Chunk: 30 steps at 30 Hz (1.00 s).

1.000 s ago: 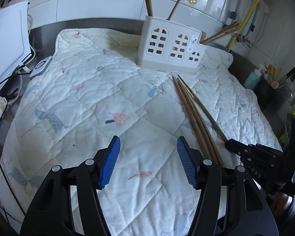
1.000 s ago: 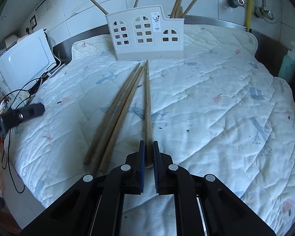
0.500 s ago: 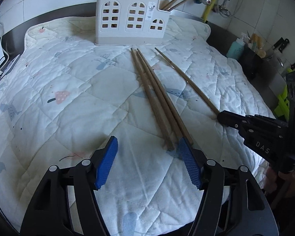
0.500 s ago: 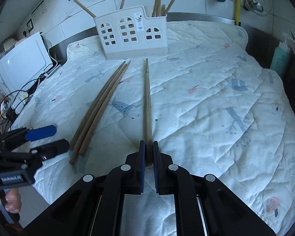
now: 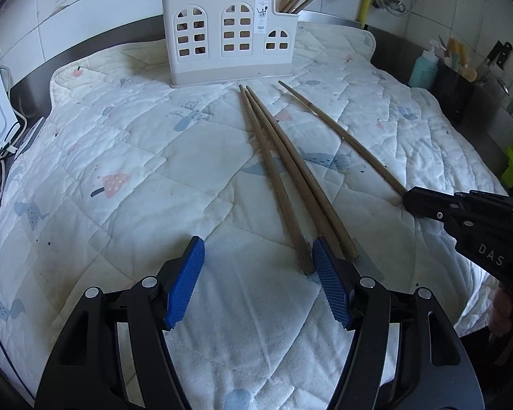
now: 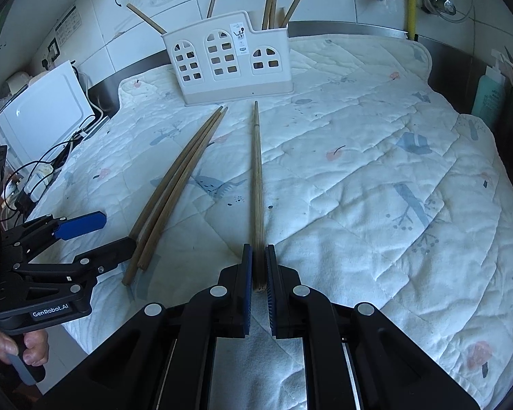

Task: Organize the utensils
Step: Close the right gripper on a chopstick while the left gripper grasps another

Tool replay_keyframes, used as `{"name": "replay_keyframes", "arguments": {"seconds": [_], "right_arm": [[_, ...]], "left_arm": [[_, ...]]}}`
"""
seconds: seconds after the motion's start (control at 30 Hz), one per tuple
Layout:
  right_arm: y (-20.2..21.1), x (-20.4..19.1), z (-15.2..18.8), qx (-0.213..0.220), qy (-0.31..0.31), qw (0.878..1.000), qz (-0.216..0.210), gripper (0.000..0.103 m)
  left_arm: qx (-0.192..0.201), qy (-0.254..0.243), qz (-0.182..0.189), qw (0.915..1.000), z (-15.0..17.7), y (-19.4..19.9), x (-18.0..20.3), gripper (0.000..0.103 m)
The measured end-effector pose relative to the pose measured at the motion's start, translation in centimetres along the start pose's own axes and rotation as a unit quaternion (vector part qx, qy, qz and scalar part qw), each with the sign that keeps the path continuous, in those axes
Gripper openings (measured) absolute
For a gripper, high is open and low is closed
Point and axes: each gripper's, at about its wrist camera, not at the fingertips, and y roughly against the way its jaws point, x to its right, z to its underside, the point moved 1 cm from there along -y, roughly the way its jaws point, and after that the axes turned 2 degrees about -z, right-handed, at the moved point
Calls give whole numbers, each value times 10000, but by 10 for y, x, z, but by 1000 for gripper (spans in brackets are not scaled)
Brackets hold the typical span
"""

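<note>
Three long wooden chopsticks (image 5: 280, 171) lie side by side on the quilted cloth, pointing at the white house-shaped holder (image 5: 227, 41). Several more chopsticks stand in that holder (image 6: 227, 61). My left gripper (image 5: 258, 242) is open low over the cloth. Its right finger sits at the near ends of the three chopsticks (image 6: 174, 184), and one end lies just inside that finger. A single chopstick (image 6: 256, 171) lies apart to the right, and my right gripper (image 6: 256, 256) is shut on its near end. In the left wrist view the right gripper (image 5: 408, 200) holds that chopstick (image 5: 342, 136).
The white quilted cloth (image 5: 119, 136) covers a steel counter. At the left stand a white appliance (image 6: 41, 116) and tangled cables (image 6: 34, 177). At the right are a teal bottle (image 5: 424, 70) and a dark container of tools (image 5: 458, 85). A tiled wall and yellow pipe (image 6: 412, 0) lie behind.
My left gripper has swung right and down to the near ends of the three chopsticks, staying open. The right gripper has stayed shut on the single chopstick.
</note>
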Motion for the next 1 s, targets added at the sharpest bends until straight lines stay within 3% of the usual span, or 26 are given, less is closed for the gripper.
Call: {"name": "replay_keyframes", "arguments": {"seconds": [0.63, 0.83, 0.9, 1.0], "right_arm": [[1, 1, 0, 78, -59, 10000, -2, 7], [1, 1, 0, 112, -83, 9999, -8, 7], [1, 2, 1, 119, -104, 9999, -18, 7], [1, 1, 1, 122, -111, 9999, -17, 7]], "left_arm": [[88, 291, 104, 9995, -6, -1, -10, 62], [92, 183, 42, 9998, -16, -12, -4, 40], [112, 168, -20, 9998, -19, -14, -5, 28], [137, 276, -106, 9995, -24, -17, -16, 24]]}}
